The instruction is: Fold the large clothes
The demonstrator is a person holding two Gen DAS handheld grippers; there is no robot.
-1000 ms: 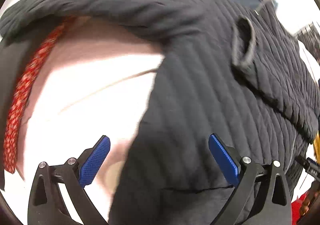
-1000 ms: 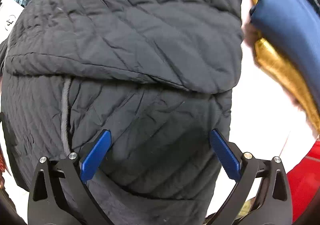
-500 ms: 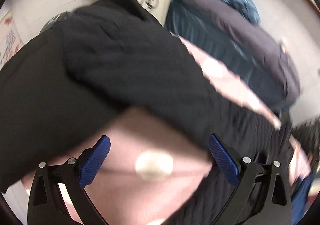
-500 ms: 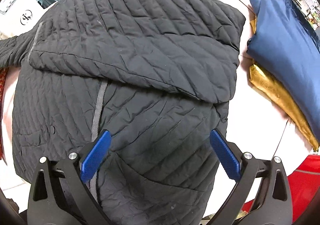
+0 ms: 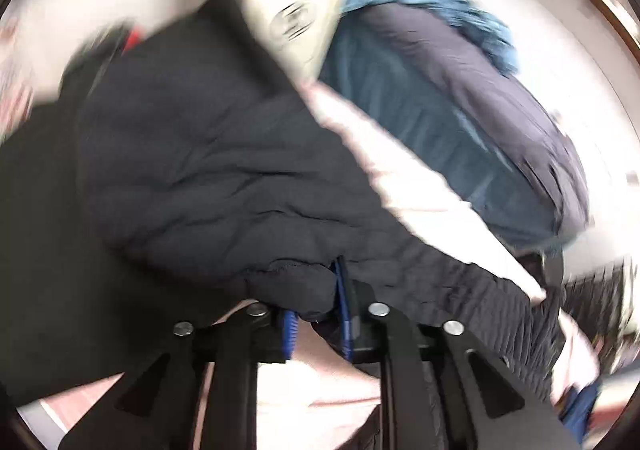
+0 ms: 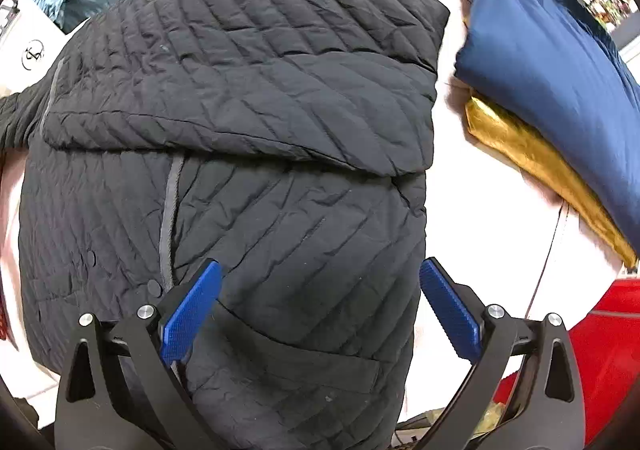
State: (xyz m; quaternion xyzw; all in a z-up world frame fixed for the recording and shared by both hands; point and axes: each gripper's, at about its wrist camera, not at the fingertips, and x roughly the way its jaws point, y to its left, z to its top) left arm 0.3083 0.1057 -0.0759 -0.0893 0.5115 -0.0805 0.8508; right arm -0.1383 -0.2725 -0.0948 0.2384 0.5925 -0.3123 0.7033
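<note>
On pale bedding [image 6: 480, 209], black quilted jacket [image 6: 240, 89], left gripper [image 5: 316, 314] jaws closing on its fabric

A round black monogram stands on a white box [image 6: 28, 45]; unreadable.

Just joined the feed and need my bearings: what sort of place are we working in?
Probably a clothes-folding station in a room used for garment handling, not clearly a home. A black quilted jacket lies on a pale tabletop, folded navy and gold fabrics are stacked beside it, and more coats are piled behind.
</note>
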